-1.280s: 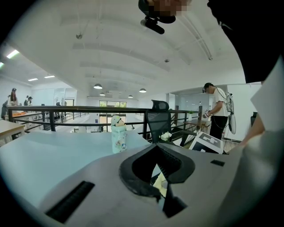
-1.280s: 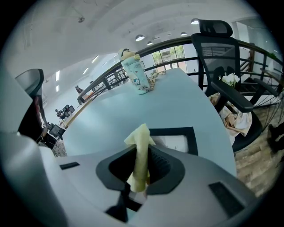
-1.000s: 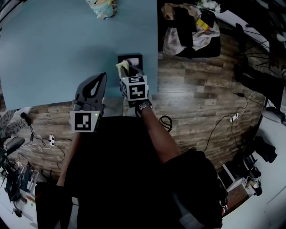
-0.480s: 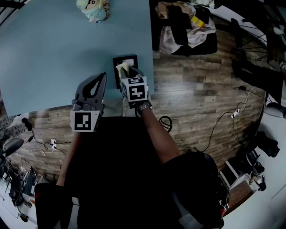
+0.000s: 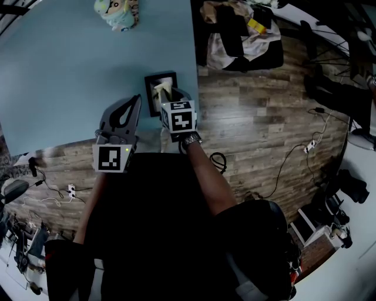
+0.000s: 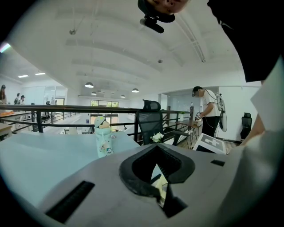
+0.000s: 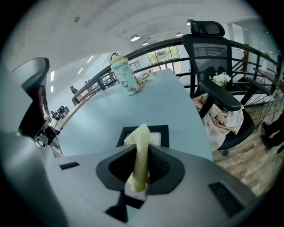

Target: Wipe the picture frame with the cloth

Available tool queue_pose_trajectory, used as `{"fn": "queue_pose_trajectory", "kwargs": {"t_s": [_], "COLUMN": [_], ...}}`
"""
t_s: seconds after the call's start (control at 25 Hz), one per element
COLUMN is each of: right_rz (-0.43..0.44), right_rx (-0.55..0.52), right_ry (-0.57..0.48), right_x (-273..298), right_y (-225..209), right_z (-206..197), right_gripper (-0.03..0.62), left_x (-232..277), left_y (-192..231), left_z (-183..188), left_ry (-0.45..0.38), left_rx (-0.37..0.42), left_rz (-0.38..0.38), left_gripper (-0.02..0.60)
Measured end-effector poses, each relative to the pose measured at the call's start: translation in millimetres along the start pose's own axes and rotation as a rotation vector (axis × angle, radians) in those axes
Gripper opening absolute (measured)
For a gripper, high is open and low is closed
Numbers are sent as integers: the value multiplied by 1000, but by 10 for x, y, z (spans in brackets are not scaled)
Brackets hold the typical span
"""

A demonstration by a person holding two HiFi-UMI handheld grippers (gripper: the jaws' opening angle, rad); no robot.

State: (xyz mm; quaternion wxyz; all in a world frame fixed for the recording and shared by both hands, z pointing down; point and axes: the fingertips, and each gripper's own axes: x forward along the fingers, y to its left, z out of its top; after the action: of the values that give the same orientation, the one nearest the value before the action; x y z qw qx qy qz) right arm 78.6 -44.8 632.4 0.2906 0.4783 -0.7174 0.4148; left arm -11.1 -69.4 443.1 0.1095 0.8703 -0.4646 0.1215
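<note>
A small black picture frame point(image 5: 150, 82) lies flat near the right front corner of the light blue table point(image 5: 70, 70). A pale yellow cloth point(image 5: 163, 89) stands up from my right gripper point(image 5: 169, 97), which is shut on it and sits over the frame's near part. In the right gripper view the cloth point(image 7: 142, 155) sticks up between the jaws of the right gripper point(image 7: 143, 174), with the frame point(image 7: 165, 133) just beyond. My left gripper point(image 5: 136, 101) hovers left of the frame, shut on nothing; the left gripper point(image 6: 158, 149) looks level across the table.
A pastel figure-shaped bottle point(image 5: 117, 13) stands at the table's far side. A black office chair point(image 5: 238, 35) heaped with clothes stands right of the table on wooden floor with cables point(image 5: 218, 160). A railing and a standing person point(image 6: 208, 113) lie beyond.
In the head view the table and frame have slid left and nearer. The cloth now sits over the frame's middle instead of its left edge. The left gripper holds its place.
</note>
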Motion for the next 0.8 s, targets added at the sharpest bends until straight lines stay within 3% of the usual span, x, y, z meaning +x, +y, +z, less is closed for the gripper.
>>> {"fn": "queue_pose_trajectory", "kwargs": {"t_s": [0.8], "right_rz": [-29], "right_rx": [32], "right_ry": [-25], "right_x": [-165], "right_y": [-220], "right_z": [27], "right_gripper": [58], "left_x": [89], "left_y": [-194], "left_z": [61], "left_ry": [-4], "left_rx": [13], "left_rz": [-33], "left_gripper": [-3]}}
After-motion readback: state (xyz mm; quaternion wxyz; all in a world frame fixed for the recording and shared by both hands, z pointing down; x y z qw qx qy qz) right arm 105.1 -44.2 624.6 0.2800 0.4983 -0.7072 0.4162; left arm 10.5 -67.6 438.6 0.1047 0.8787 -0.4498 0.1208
